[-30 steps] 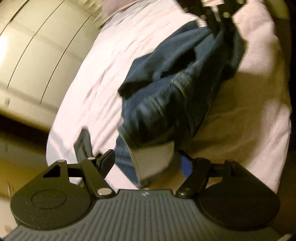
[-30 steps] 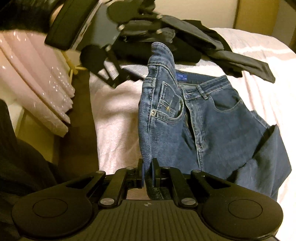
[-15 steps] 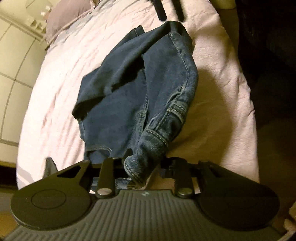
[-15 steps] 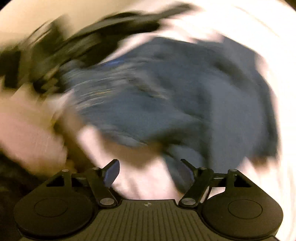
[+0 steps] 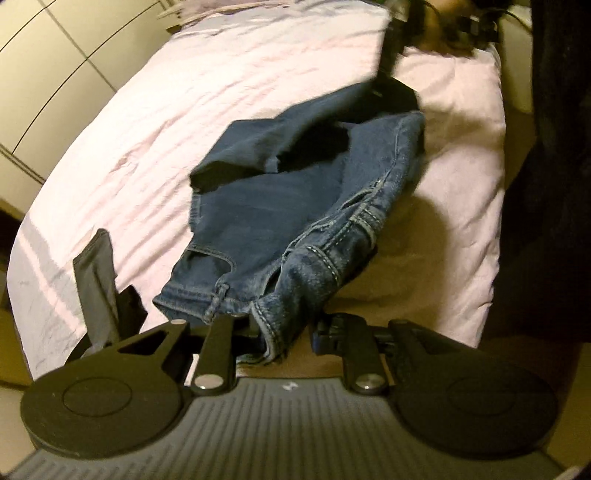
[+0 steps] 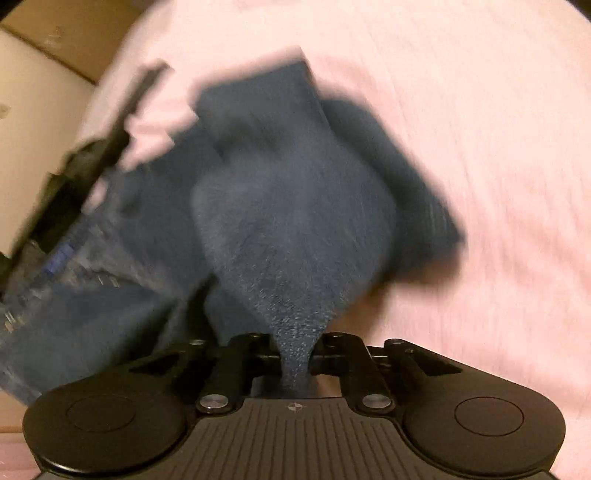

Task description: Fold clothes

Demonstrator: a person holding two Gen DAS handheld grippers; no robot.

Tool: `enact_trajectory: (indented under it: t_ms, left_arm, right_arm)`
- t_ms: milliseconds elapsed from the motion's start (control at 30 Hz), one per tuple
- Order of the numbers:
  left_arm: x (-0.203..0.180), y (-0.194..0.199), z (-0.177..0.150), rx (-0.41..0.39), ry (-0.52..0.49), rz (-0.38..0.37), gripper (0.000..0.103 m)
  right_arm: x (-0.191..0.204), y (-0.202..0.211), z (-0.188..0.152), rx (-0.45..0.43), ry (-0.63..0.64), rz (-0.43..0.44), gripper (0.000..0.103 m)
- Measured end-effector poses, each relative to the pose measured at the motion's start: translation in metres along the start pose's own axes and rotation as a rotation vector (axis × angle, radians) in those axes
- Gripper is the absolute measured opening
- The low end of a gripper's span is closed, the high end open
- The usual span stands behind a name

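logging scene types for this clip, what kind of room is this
Most likely a bedroom. The jeans lie on a bed with a pale pink sheet, what looks like a pillow sits at its far end, and flat panelled doors like a wardrobe's stand beside it.

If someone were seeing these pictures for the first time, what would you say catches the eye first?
The crumpled blue jeans dominate, lying across the pink bedsheet in the middle of the left wrist view. Their waistband end is pinched in the left gripper, while the right gripper clamps another bunch of denim in a motion-blurred view. A dark garment lies at the sheet's left edge.
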State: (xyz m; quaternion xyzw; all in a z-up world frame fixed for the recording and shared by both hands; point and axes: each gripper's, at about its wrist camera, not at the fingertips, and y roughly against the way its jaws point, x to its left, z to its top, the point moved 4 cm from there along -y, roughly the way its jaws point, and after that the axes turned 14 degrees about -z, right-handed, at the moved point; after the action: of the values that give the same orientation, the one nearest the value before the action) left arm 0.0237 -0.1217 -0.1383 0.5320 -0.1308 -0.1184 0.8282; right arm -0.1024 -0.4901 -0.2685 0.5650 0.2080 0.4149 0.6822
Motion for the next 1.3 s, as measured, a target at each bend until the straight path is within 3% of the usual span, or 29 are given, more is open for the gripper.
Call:
enact_trajectory:
  t_ms: [167, 333, 433, 500, 533, 600, 633, 667, 767, 867, 1000, 1133, 1233, 1300]
  left_arm:
    - [-0.016, 0.03, 0.025, -0.074, 0.08, 0.053, 0.015]
    - [-0.055, 0.055, 0.083, -0.162, 0.134, 0.127, 0.012]
    - [-0.085, 0.064, 0.132, -0.21, 0.146, 0.174, 0.009]
    - [-0.114, 0.063, 0.175, -0.239, 0.136, 0.194, 0.008]
    - [-0.128, 0.06, 0.195, -0.253, 0.132, 0.195, 0.008]
    - [-0.161, 0.045, 0.243, -0.264, 0.112, 0.179, 0.007]
    - [-0.177, 0.036, 0.267, -0.265, 0.099, 0.165, 0.007]
    - [-0.192, 0.026, 0.291, -0.27, 0.089, 0.149, 0.007]
    - [-0.22, -0.018, 0.35, -0.293, 0.082, 0.047, 0.007]
    - [-0.24, -0.068, 0.409, -0.298, 0.073, -0.064, 0.007]
    - [-0.249, -0.126, 0.475, -0.301, 0.041, -0.179, 0.007]
    - [-0.237, -0.166, 0.527, -0.309, 0.046, -0.242, 0.007]
    - [-0.224, -0.184, 0.553, -0.284, 0.121, -0.286, 0.01]
    - [-0.217, -0.179, 0.557, -0.305, 0.116, -0.328, 0.022]
  right_arm:
    - [0.035, 0.047, 0.115, -0.192, 0.177, 0.025, 0.007]
    - [0.093, 0.114, 0.22, -0.426, 0.371, 0.121, 0.007]
    - [0.117, 0.165, 0.249, -0.561, 0.469, 0.188, 0.007]
    - [0.112, 0.19, 0.251, -0.6, 0.506, 0.209, 0.007]
    - [0.104, 0.198, 0.248, -0.605, 0.526, 0.213, 0.008]
    - [0.066, 0.202, 0.231, -0.595, 0.562, 0.166, 0.033]
    - [0.046, 0.204, 0.221, -0.59, 0.578, 0.136, 0.067]
    - [0.025, 0.205, 0.211, -0.585, 0.595, 0.106, 0.087]
    - [-0.065, 0.201, 0.164, -0.514, 0.601, 0.084, 0.088]
    - [-0.166, 0.185, 0.109, -0.346, 0.487, 0.078, 0.088]
    - [-0.285, 0.178, 0.038, -0.229, 0.31, -0.02, 0.088]
    - [-0.36, 0.195, -0.027, -0.19, 0.047, -0.061, 0.088]
    - [-0.396, 0.208, -0.063, -0.195, -0.151, -0.068, 0.088]
    - [-0.409, 0.212, -0.083, -0.183, -0.241, -0.07, 0.088]
